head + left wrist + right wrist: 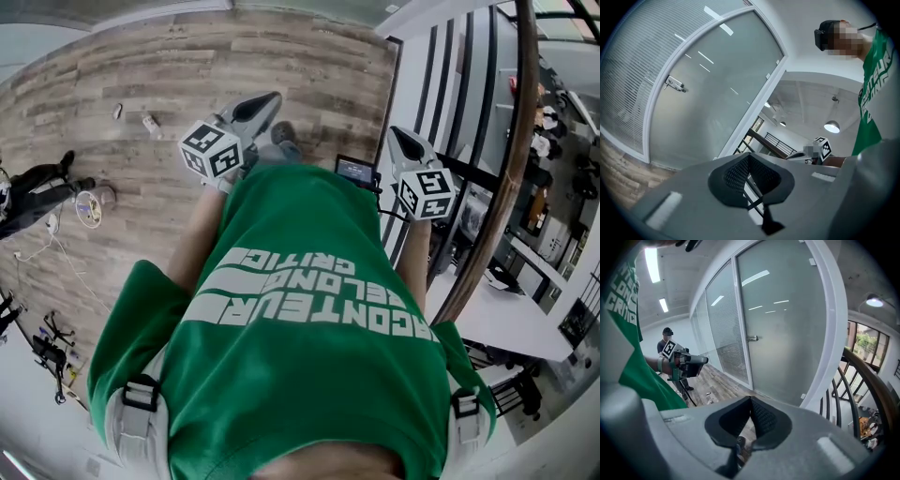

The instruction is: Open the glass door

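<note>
L claw (749, 156) is closed up, tips touching, nothing btwn them. R claw (751, 400) same: tips together, empty. Both are held up in the air in front of the person's green shirt (309, 319). L claw is out over the wood floor (169, 75), R claw nearer the railing (511, 141), and the two are apart from each other.

Glass door (787, 319) is frosted, set in a white frame at the far edge of the floor, and looks closed. The lever handle (752, 338) sits on the door's left side. Neither claw touches door or handle; both are well apart from it. Left of the door runs a glass wall w/ blinds (724, 329). Right of the door is the railing, dark bars w/ a curved wooden top rail. A few small bits (150, 122) lie on the floor ahead of the L claw; can't tell what they are.
</note>
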### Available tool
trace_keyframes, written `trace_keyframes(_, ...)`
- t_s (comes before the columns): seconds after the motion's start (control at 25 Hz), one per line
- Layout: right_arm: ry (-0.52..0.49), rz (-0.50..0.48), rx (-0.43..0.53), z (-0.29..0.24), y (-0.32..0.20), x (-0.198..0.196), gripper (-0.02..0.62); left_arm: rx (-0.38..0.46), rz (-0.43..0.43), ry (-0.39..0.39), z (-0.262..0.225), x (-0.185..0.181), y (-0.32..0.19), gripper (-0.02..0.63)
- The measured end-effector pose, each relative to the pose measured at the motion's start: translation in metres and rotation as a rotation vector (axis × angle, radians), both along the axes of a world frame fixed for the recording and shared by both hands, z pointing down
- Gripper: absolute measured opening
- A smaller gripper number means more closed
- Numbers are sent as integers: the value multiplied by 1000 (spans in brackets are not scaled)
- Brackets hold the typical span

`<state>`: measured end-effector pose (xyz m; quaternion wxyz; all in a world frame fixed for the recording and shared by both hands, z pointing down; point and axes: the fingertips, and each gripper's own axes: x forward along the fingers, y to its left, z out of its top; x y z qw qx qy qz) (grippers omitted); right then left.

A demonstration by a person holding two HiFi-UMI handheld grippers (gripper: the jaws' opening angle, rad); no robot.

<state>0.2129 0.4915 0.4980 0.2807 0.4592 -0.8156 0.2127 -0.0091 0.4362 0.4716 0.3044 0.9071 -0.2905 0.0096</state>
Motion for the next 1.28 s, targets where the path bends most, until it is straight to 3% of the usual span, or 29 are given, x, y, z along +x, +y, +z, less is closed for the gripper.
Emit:
trace_keyframes(0.44,63,-109,-35,5,-44,-23,-6,-15,-13,-4,7,-3,-47,9)
trace_keyframes(0.8,49,-211,-28,10,-117,-19,-6,-50,-132,-16,14,-7,-86,9)
trace_keyframes(1.28,20,-249,-29,12,-228,24,-6,-28,-182,-35,1,29,-182,9)
